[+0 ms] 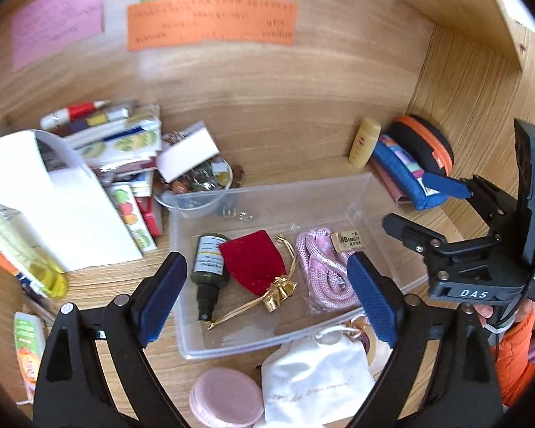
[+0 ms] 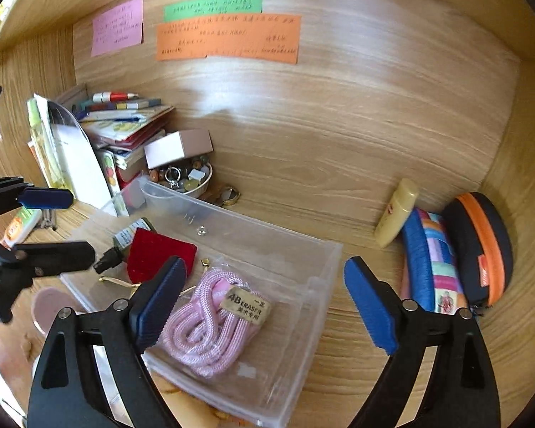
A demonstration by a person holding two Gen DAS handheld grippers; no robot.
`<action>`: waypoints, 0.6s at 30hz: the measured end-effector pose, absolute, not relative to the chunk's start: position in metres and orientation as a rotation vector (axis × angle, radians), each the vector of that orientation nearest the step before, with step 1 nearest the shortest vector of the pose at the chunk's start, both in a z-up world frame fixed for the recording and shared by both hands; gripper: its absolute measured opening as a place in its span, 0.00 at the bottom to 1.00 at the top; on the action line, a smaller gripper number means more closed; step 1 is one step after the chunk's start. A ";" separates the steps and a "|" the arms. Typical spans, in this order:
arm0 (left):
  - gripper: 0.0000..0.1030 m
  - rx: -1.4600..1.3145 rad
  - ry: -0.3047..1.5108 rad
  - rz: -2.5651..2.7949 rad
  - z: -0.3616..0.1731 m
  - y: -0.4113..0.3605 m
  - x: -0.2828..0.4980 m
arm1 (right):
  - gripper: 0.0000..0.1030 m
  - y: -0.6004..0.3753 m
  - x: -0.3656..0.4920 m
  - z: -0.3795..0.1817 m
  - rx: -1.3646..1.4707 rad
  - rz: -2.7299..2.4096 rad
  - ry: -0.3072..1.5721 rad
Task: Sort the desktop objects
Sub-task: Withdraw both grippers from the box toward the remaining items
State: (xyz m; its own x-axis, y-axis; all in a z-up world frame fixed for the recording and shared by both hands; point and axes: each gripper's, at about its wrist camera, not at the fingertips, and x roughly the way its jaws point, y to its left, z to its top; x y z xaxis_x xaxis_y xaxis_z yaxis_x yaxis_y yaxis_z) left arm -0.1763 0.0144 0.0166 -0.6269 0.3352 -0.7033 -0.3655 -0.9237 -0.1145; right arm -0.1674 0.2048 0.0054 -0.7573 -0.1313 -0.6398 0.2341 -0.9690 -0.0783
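Clear plastic bin (image 1: 210, 342) already holds bottle (image 1: 208, 267), red pouch (image 1: 253, 260), pink cord (image 2: 210, 324) and eraser (image 2: 248, 305). Left gripper (image 1: 264, 296) and right gripper (image 2: 264, 303) are spread empty above it (a drop seemingly done); another loose item should be picked next.

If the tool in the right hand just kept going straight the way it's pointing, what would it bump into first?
Probably the coiled pink cord in its clear wrapper, lying in the clear plastic tray. The open right tool points down at it, though depth is hard to judge.

Eraser (image 2: 249, 306) label reads "4B ERASER"; right gripper (image 1: 424, 210) body marked "DAS"; wall notes unreadable.
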 end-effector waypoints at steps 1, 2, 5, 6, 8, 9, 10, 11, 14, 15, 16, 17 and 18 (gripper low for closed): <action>0.90 -1.067 0.047 2.539 0.020 0.011 -0.171 | 0.88 0.206 -0.164 0.008 0.984 -2.770 0.223; 0.90 -1.054 0.039 2.551 0.023 0.007 -0.166 | 0.89 0.208 -0.158 0.012 0.975 -2.780 0.223; 0.93 -1.013 0.025 2.594 0.030 -0.002 -0.152 | 0.93 0.210 -0.143 0.021 0.942 -2.806 0.232; 0.93 -0.999 0.025 2.609 0.031 -0.005 -0.148 | 0.96 0.210 -0.138 0.024 0.929 -2.814 0.235; 0.94 -0.976 0.024 2.632 0.033 -0.011 -0.138 | 0.98 0.211 -0.126 0.029 0.892 -2.836 0.245; 0.94 -0.971 0.025 2.641 0.034 -0.013 -0.135 | 0.99 0.211 -0.121 0.031 0.878 -2.845 0.254; 0.94 -0.966 0.027 2.649 0.034 -0.016 -0.131 | 0.99 0.212 -0.115 0.033 0.865 -2.852 0.262; 0.94 -0.961 0.033 2.665 0.033 -0.019 -0.127 | 0.99 0.211 -0.110 0.035 0.854 -2.858 0.273; 0.94 -0.955 0.048 2.687 0.029 -0.025 -0.116 | 0.99 0.210 -0.096 0.038 0.834 -2.866 0.293; 0.94 -0.957 0.051 2.692 0.028 -0.027 -0.113 | 0.99 0.209 -0.093 0.037 0.832 -2.866 0.297; 0.94 -0.959 0.055 2.696 0.026 -0.029 -0.111 | 0.99 0.208 -0.090 0.036 0.832 -2.868 0.302; 0.94 -0.960 0.057 2.699 0.024 -0.031 -0.108 | 0.99 0.208 -0.086 0.035 0.835 -2.870 0.305; 0.94 -0.963 0.060 2.700 0.022 -0.034 -0.105 | 0.99 0.207 -0.084 0.034 0.838 -2.878 0.303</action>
State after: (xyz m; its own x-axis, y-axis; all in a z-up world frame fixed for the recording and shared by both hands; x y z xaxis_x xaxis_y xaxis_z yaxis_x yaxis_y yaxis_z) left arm -0.1053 -0.0337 0.0216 -0.7412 0.2408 -0.6266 -0.2684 -0.9619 -0.0522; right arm -0.0835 0.2070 0.0340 -0.8378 -0.0670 -0.5419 0.1783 -0.9716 -0.1556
